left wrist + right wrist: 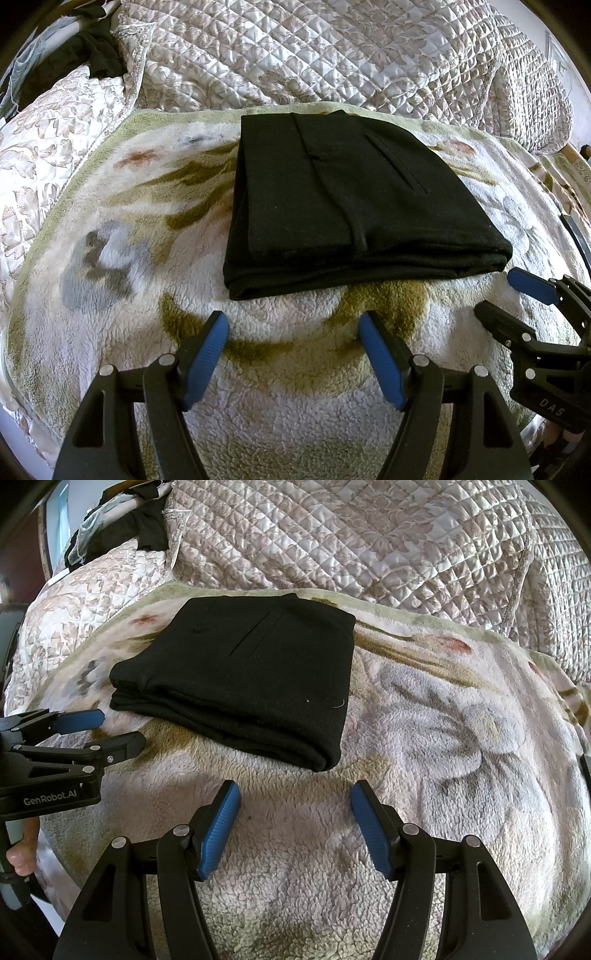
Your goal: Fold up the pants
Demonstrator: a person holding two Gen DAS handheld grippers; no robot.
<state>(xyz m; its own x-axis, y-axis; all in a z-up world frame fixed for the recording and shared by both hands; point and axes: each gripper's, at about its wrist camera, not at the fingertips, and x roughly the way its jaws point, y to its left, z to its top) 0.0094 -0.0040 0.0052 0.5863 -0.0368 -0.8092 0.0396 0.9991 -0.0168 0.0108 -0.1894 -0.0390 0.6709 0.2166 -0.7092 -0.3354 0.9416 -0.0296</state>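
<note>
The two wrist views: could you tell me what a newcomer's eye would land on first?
The black pants, folded into a neat stacked rectangle, lie in the middle of a fluffy floral blanket spread over a quilted bedspread. Nearest the cameras, the left gripper and right gripper hover short of the pants' near edge, blue-padded jaws open and empty.

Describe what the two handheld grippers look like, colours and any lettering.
Both are matte black plastic with silver rivets and ribbed blue pads on two fingers. The left gripper reads "GenRobot.AI" on its side in the right wrist view; the right gripper shows "DAS" in the left wrist view. No cables or sleeves visible.
</note>
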